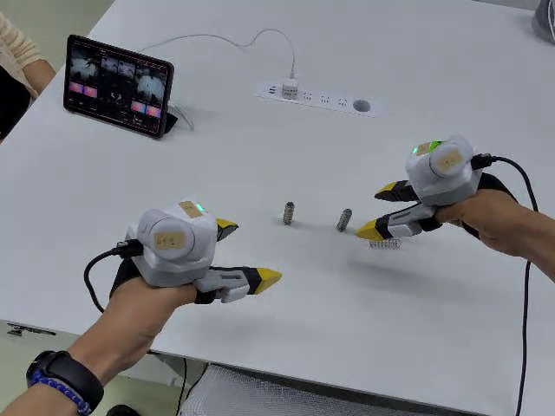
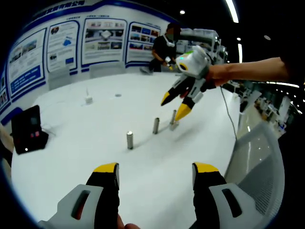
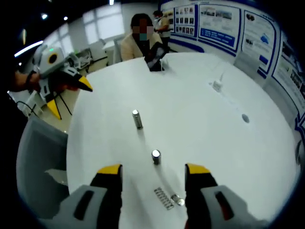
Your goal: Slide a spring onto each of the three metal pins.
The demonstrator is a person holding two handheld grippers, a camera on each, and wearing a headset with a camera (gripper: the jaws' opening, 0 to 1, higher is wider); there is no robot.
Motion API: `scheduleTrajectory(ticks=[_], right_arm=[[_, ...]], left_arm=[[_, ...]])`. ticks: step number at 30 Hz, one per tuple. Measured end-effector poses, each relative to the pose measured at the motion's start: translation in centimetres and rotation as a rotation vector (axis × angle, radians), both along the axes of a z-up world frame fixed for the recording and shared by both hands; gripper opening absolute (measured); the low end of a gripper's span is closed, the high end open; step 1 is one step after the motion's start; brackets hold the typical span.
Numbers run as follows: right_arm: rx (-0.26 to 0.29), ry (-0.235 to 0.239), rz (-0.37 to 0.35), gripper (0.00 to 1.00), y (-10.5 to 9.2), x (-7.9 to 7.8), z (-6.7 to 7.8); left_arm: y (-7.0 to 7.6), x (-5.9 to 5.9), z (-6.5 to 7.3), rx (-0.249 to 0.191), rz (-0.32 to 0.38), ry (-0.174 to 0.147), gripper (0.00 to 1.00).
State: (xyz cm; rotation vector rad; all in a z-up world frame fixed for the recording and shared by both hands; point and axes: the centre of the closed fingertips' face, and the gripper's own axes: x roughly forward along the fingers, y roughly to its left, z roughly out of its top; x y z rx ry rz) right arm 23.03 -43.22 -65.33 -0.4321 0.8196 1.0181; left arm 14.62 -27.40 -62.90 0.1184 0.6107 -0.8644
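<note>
On the white table [image 1: 260,156] stand two short metal pins [image 1: 289,212] [image 1: 344,219], both ribbed as if wrapped in springs. A loose spring [image 1: 384,244] lies flat just under my right gripper [image 1: 377,209], which is open and holds nothing. The right gripper view looks down on the loose spring [image 3: 164,198] beside a third, bare pin [image 3: 177,200], between the open jaws of the gripper [image 3: 153,174]. My left gripper [image 1: 247,253] hovers open and empty near the front edge, left of the pins. Its view shows all three pins in a row [image 2: 129,140] [image 2: 156,125] [image 2: 173,118].
A tablet [image 1: 119,84] stands at the back left. A white power strip [image 1: 316,98] with a plugged cable lies at the back centre. A person's arm [image 1: 17,52] shows at the far left. The table's front edge [image 1: 286,374] runs close under the left hand.
</note>
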Motion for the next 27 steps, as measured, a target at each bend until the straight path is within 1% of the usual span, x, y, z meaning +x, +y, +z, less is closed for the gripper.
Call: scheduleTrajectory(ticks=[4, 7, 12, 15, 24, 27], right_arm=[[0.043, -0.021, -0.043, 0.55, -0.1, 0.2, 0.9], [0.068, -0.025, -0.065, 0.55, -0.4, 0.1, 1.3], [0.070, -0.032, -0.094, 0.55, -1.5, -0.1, 1.4], [0.082, -0.038, -0.115, 0.55, -2.0, -0.2, 1.7], [0.155, -0.049, -0.186, 0.59, -3.0, -0.7, 2.5], [0.167, -0.055, -0.203, 0.59, -3.3, -0.9, 2.7]], left_arm=[[-0.2, 0.1, 0.1, 0.000, -0.002, 0.000, 0.63], [-0.4, 0.1, 0.1, 0.000, -0.005, 0.000, 0.63], [-0.8, 0.2, 0.3, 0.000, -0.016, -0.005, 0.63], [-1.0, 0.4, 0.3, -0.001, -0.018, -0.008, 0.63], [-1.7, 0.7, 0.3, 0.000, -0.033, -0.007, 0.64], [-2.0, 0.7, 0.3, 0.001, -0.039, -0.007, 0.63]])
